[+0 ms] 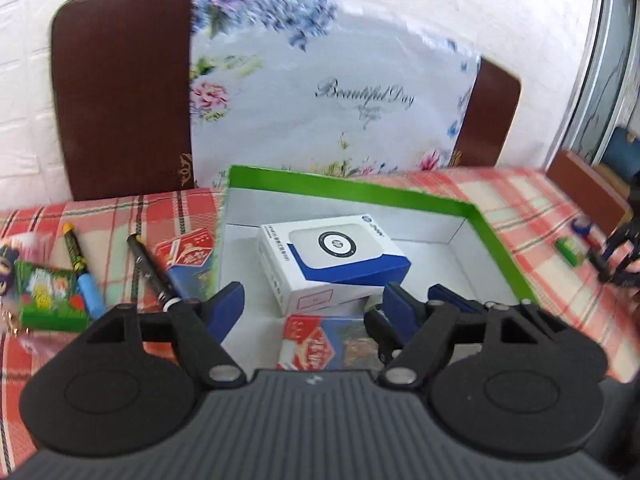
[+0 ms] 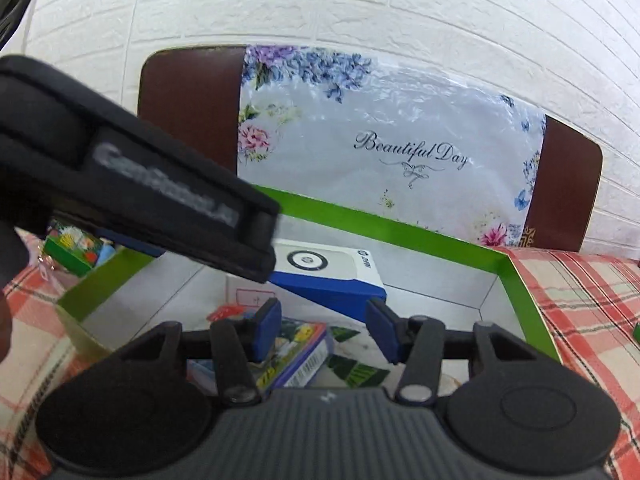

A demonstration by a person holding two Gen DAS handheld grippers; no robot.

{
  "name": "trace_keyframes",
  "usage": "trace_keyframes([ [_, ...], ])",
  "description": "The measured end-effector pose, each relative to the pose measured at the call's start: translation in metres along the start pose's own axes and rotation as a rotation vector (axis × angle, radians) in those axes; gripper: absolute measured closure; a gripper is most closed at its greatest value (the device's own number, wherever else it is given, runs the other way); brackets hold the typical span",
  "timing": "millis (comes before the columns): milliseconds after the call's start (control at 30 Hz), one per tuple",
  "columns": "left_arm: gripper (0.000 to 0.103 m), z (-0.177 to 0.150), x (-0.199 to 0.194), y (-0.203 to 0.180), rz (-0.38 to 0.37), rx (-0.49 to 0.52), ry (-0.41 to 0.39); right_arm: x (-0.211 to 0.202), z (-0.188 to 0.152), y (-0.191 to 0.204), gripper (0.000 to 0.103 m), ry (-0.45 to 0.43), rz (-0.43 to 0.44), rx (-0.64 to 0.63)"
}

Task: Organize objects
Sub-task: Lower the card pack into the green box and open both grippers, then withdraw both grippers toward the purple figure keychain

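A green box (image 1: 352, 188) with white inside walls stands open on a table with a red checked cloth (image 1: 520, 204). Inside it lies a white and blue carton (image 1: 332, 256), set at a slant near the middle. In front of this carton, closer to the grippers, there is a red and blue pack (image 1: 316, 340) on the floor of the box, and the right wrist view shows also a colourful flat pack (image 2: 296, 352) and some leaf-patterned paper (image 2: 356, 364) there.

The left gripper (image 1: 312, 304) hangs over the near part of the box. Its blue fingers (image 1: 228, 308) stand wide apart and nothing is between them. The right gripper (image 2: 322, 328) is also above the box, with its jaws about half open and holding nothing; the things below are not touched by its pads.

On the cloth left of the box I see a black pen (image 1: 150, 268), a yellow and blue marker (image 1: 80, 272), a small green picture box (image 1: 50, 296) and another red and blue pack (image 1: 190, 264) leaning just beside the box wall. Far on the right side a small green thing (image 1: 570, 250) lies on the cloth. Behind the table stands a brown board with a flowered cover (image 1: 320, 92), against a white wall.
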State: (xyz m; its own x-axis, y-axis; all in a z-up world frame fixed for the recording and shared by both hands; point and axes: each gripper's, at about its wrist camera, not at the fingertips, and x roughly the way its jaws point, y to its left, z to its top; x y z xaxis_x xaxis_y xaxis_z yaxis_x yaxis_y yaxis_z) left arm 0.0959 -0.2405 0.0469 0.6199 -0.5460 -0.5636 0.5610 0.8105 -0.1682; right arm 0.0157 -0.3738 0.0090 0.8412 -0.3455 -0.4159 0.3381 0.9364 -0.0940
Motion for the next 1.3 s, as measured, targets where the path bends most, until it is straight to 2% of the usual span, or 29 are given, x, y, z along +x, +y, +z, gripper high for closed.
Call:
trace_keyframes([
  [133, 0.025, -0.013, -0.037, 0.006, 0.016, 0.047, -0.058, -0.028, -0.001, 0.004, 0.053, -0.050, 0.032, 0.059],
  [233, 0.025, -0.022, -0.064, 0.021, 0.015, 0.039, -0.089, -0.064, -0.009, 0.014, 0.051, -0.102, 0.050, 0.095],
  [300, 0.024, -0.033, -0.076, 0.031, 0.058, 0.048, -0.093, -0.088, -0.017, 0.024, 0.050, -0.121, 0.072, 0.101],
  [367, 0.023, -0.046, -0.086, 0.045, 0.107, 0.051, -0.083, -0.105, -0.027, 0.035, 0.049, -0.110, 0.112, 0.099],
  [467, 0.023, -0.072, -0.094, 0.074, 0.174, 0.042, -0.027, -0.112, -0.043, 0.060, 0.049, -0.033, 0.197, 0.077],
  [567, 0.023, -0.100, -0.096, 0.112, 0.267, 0.003, 0.043, -0.097, -0.052, 0.092, 0.050, 0.068, 0.286, 0.038],
  [667, 0.023, -0.121, -0.107, 0.158, 0.361, -0.095, 0.086, -0.076, -0.047, 0.126, 0.051, 0.112, 0.370, -0.004],
  [767, 0.023, -0.131, -0.127, 0.188, 0.411, -0.152, 0.041, -0.042, -0.023, 0.161, 0.052, 0.092, 0.384, -0.087],
  [933, 0.023, -0.137, -0.143, 0.207, 0.408, -0.189, 0.019, 0.039, 0.013, 0.203, 0.050, 0.087, 0.297, -0.199],
  [1033, 0.023, -0.143, -0.147, 0.207, 0.395, -0.171, 0.013, 0.075, 0.015, 0.215, 0.045, 0.149, 0.307, -0.269],
  [1100, 0.022, -0.147, -0.150, 0.207, 0.387, -0.161, 0.013, 0.075, 0.010, 0.224, 0.065, 0.131, 0.321, -0.334],
  [1133, 0.021, -0.147, -0.150, 0.209, 0.381, -0.167, 0.011, 0.072, 0.011, 0.226, 0.090, 0.162, 0.375, -0.312],
  [1200, 0.019, -0.148, -0.152, 0.212, 0.363, -0.194, 0.007, 0.057, 0.009, 0.230, 0.094, 0.174, 0.402, -0.288],
  [1300, 0.012, -0.144, -0.154, 0.215, 0.325, -0.248, 0.015, 0.018, -0.008, 0.236, 0.095, 0.169, 0.478, -0.318],
])
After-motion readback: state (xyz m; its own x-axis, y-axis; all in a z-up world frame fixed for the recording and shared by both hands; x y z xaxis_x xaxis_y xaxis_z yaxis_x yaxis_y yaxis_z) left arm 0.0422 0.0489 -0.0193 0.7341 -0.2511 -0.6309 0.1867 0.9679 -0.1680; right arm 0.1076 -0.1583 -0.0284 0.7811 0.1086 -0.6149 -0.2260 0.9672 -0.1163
